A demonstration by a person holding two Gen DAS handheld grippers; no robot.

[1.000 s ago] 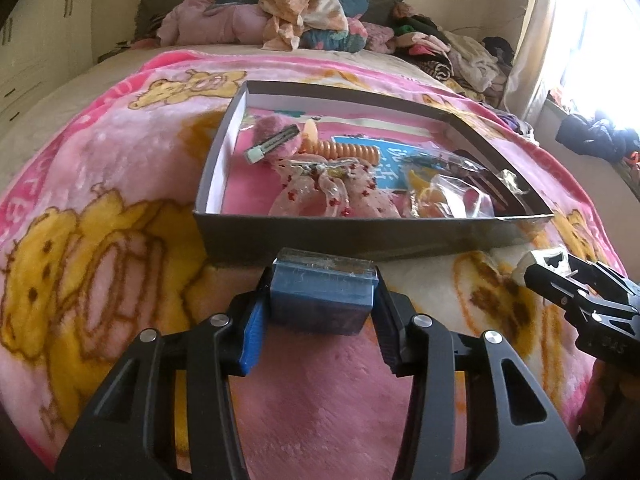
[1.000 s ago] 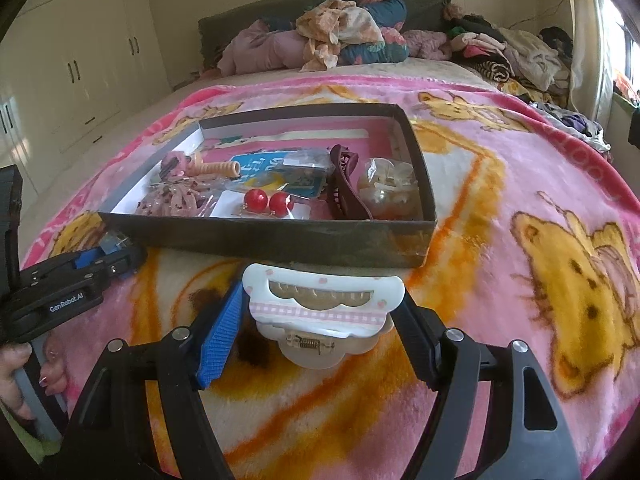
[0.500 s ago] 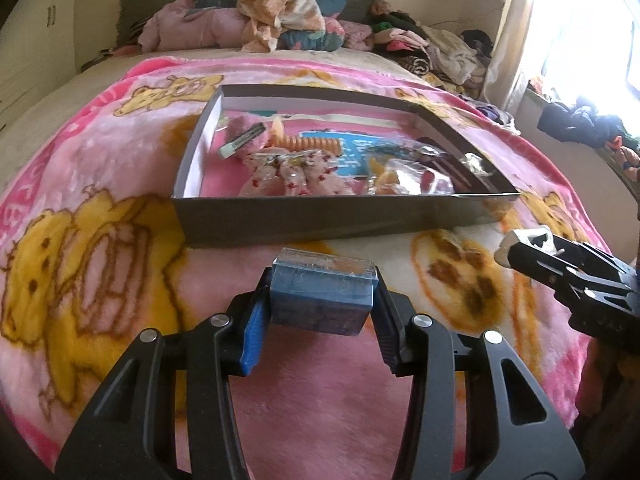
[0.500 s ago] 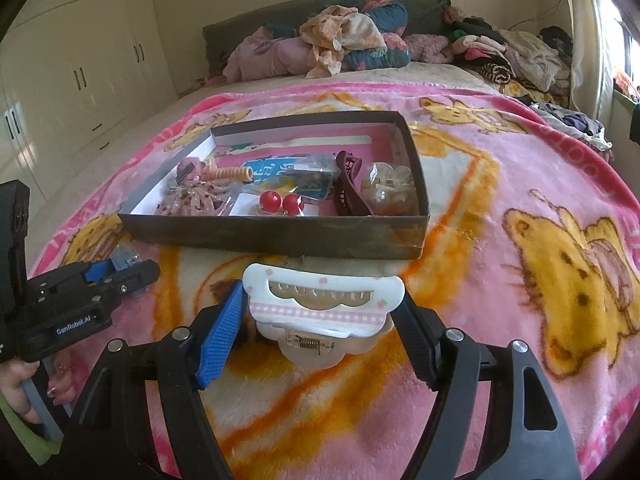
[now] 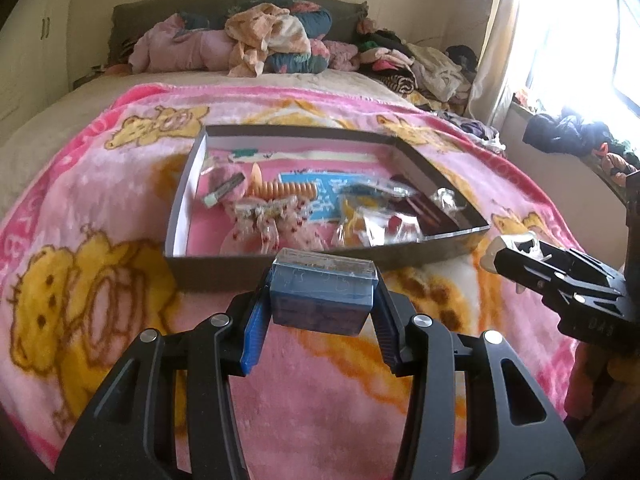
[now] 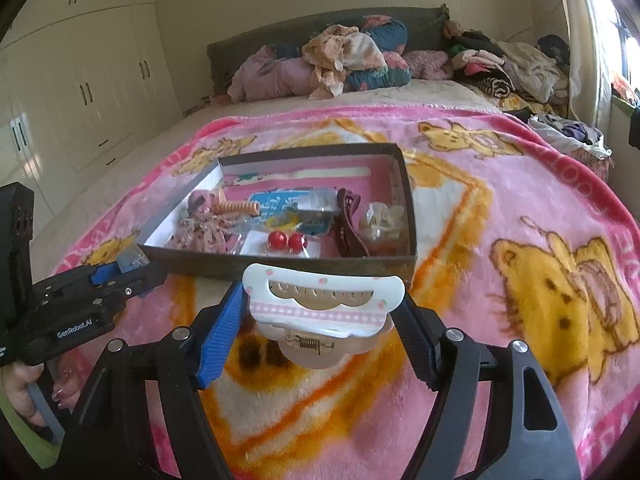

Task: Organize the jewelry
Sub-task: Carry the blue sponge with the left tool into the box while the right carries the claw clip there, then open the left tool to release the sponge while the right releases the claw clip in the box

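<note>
My left gripper [image 5: 322,298] is shut on a small blue box with a clear lid [image 5: 323,292] and holds it above the blanket, just before the near wall of a shallow dark cardboard tray [image 5: 248,270]. My right gripper [image 6: 322,308] is shut on a white and pink hair claw clip [image 6: 320,306], also held before the tray [image 6: 404,268]. The tray holds a pink bow [image 5: 272,220], an orange spiral hair tie [image 5: 284,191], red bead earrings [image 6: 287,241], a maroon claw clip [image 6: 350,228] and clear bags. The left gripper shows at the left of the right wrist view [image 6: 120,276].
The tray lies on a pink bear-print blanket [image 6: 540,280] on a bed. Piled clothes [image 5: 260,44] lie by the headboard. A window sill with dark cloth [image 5: 568,136] is at the right. White wardrobes [image 6: 80,92] stand at the left.
Both grippers have lifted and drawn back a little from the tray, which now looks farther and is seen from higher. Each keeps its hold on its object.
</note>
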